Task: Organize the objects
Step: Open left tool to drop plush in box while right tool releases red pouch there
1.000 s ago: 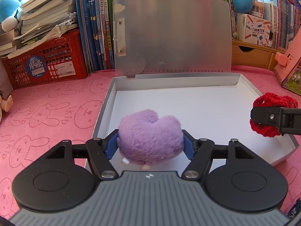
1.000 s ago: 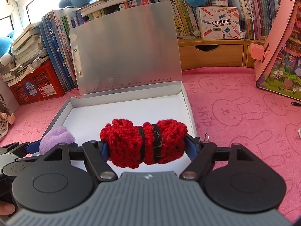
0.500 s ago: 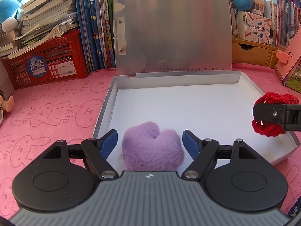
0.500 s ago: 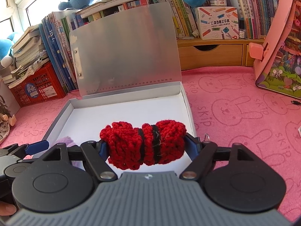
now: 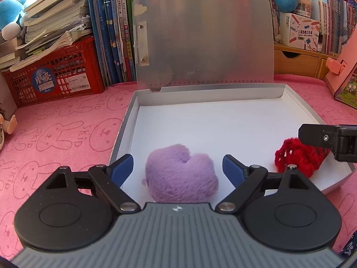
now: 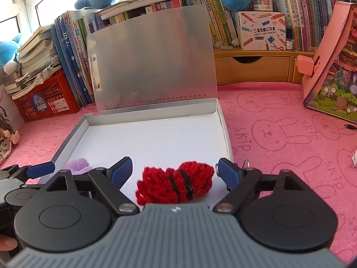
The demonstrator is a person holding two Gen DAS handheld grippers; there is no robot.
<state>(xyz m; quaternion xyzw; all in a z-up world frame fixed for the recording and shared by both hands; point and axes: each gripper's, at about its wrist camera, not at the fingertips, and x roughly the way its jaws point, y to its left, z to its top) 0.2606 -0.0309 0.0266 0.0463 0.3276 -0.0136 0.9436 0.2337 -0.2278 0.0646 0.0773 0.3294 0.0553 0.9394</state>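
Note:
A purple plush heart (image 5: 181,175) lies on the white floor of the open grey box (image 5: 223,122), at its near left. My left gripper (image 5: 178,167) is open around it, fingers apart from the plush. A red crocheted bundle with a black band (image 6: 176,184) lies in the box at its near right. My right gripper (image 6: 173,170) is open around it without touching. The bundle also shows in the left wrist view (image 5: 299,157), partly behind the right gripper's finger. The plush shows in the right wrist view (image 6: 78,164).
The box lid (image 5: 203,40) stands upright at the back. A red crate (image 5: 53,76) with books is at left, a pink toy house (image 6: 332,67) at right, a wooden drawer unit (image 6: 252,69) behind. A pink bunny cloth (image 6: 279,134) covers the table.
Both grippers opened. The left let go of the purple plush first, then the right let go of the red bundle; both objects now lie on the box floor.

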